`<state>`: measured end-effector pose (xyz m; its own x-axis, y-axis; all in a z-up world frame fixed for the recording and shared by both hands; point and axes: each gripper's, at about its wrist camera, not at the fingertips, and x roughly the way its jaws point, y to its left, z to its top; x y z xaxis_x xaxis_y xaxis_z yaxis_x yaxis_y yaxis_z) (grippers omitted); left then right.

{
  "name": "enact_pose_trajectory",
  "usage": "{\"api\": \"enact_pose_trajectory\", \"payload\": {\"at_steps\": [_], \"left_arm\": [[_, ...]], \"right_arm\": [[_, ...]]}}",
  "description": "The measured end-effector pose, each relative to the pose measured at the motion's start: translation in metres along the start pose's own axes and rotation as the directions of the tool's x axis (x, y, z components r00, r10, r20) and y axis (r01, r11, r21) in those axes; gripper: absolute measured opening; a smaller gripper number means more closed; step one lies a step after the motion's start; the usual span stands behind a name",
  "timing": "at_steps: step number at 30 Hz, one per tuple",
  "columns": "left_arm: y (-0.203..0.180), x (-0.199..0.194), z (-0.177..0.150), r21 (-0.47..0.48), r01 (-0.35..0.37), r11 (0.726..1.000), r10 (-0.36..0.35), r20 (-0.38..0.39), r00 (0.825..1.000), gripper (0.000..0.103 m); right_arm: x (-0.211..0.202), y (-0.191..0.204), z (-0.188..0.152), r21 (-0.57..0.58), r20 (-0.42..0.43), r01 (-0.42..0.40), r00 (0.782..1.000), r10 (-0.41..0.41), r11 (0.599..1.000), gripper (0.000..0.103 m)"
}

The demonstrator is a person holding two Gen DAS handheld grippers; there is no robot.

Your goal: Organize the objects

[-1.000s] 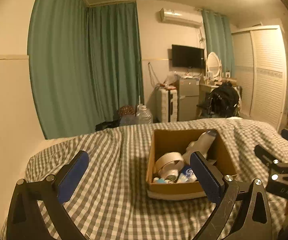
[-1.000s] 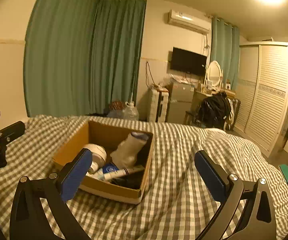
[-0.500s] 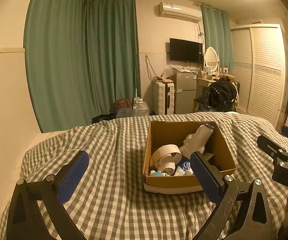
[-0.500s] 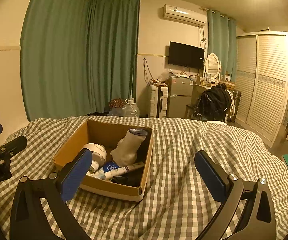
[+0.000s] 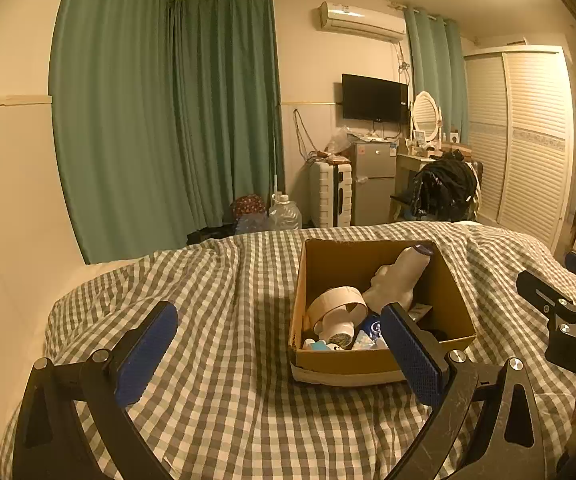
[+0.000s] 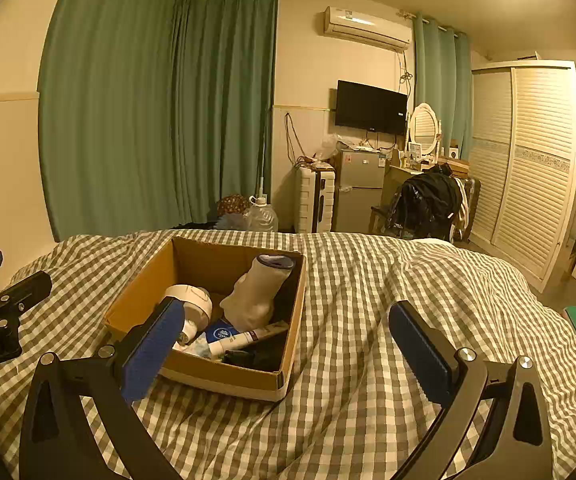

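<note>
An open cardboard box (image 5: 458, 300) (image 6: 139, 284) sits on a grey checked bedspread (image 5: 215, 300) (image 6: 368, 300). Inside it lie a roll of tape (image 5: 338, 300) (image 6: 191, 298), a pale lumpy bottle-shaped object (image 5: 398, 280) (image 6: 255, 292), a white tube (image 6: 239, 338) and small blue-and-white items (image 5: 370, 326). My left gripper (image 5: 277, 350) is open and empty, held above the bed just in front and left of the box. My right gripper (image 6: 288, 350) is open and empty, in front and right of the box. Each gripper shows at the edge of the other's view.
Beyond the bed stand green curtains (image 5: 167, 120), a water jug (image 5: 283, 214), a white suitcase (image 5: 330, 194), a small fridge (image 5: 374, 180), a chair with dark clothes (image 5: 444, 192) and a louvred wardrobe (image 5: 528, 140). A wall (image 5: 7, 200) runs along the bed's left.
Both grippers have drawn back and risen a little, so the box sits lower and farther in both views. Both stay open and empty.
</note>
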<state>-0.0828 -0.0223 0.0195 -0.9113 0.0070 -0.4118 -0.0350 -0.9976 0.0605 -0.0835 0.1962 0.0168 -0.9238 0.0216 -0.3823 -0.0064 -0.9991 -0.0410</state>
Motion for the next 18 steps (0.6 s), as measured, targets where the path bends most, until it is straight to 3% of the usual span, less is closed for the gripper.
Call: {"api": "enact_pose_trajectory", "payload": {"at_steps": [18], "left_arm": [[-0.0063,-0.0002,-0.0011,0.023,0.007,1.0,-0.007,-0.004,1.0,0.103]], "right_arm": [[0.0049,0.0042,-0.0022,0.003,-0.017,0.002,1.0,-0.002,1.0,0.103]]}}
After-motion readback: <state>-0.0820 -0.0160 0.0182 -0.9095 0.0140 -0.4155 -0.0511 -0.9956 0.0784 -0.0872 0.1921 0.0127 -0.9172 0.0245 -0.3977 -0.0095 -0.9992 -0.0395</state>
